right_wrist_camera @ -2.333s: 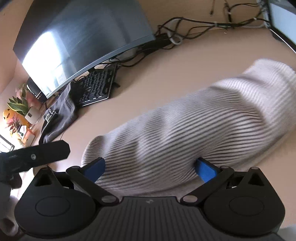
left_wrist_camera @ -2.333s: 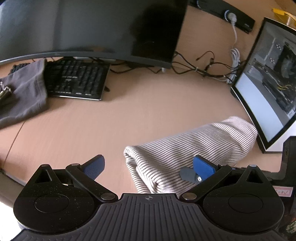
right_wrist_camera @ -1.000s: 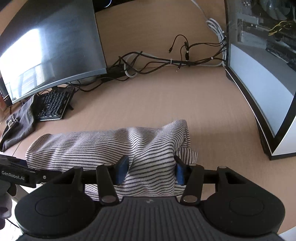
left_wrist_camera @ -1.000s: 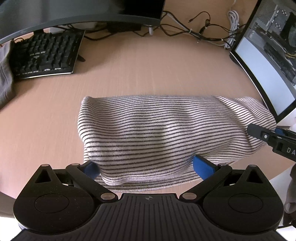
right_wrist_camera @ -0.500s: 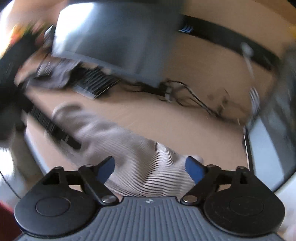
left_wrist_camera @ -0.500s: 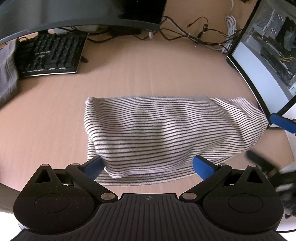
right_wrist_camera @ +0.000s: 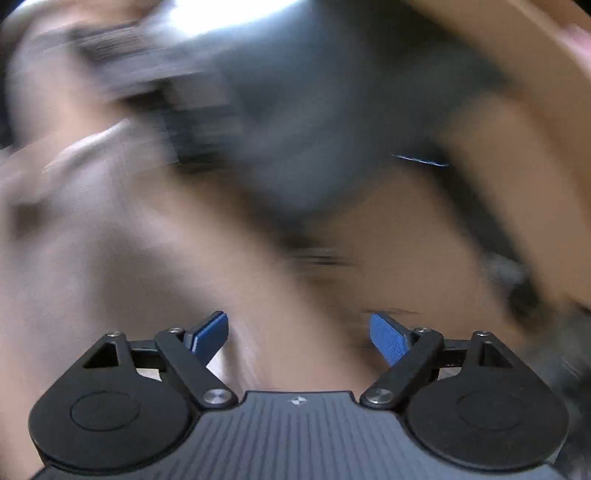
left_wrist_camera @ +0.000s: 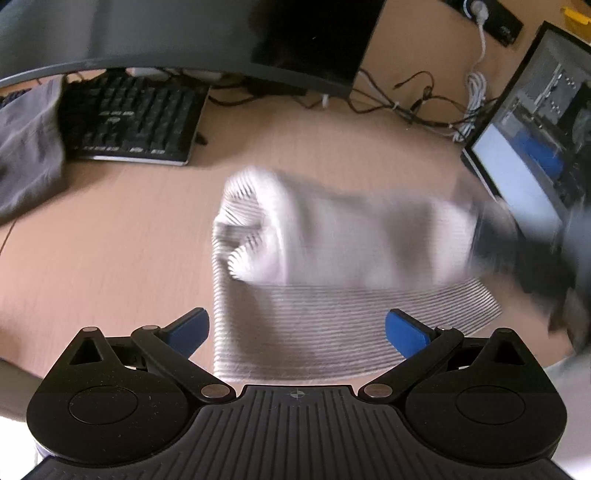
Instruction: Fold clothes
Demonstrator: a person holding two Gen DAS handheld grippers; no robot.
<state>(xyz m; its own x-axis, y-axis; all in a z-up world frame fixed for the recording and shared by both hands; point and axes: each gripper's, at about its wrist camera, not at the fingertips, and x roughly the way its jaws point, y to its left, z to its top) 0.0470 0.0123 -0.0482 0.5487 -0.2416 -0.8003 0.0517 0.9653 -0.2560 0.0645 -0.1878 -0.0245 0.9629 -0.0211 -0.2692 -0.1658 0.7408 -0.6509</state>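
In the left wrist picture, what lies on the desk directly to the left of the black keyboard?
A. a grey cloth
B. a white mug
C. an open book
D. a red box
A: a grey cloth lies beside the left end of the black keyboard on the desk, under the dark monitor.

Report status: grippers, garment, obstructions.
Left gripper open, empty. Right gripper open, empty, view blurred. Striped garment on desk, partly folded. Keyboard well apart.
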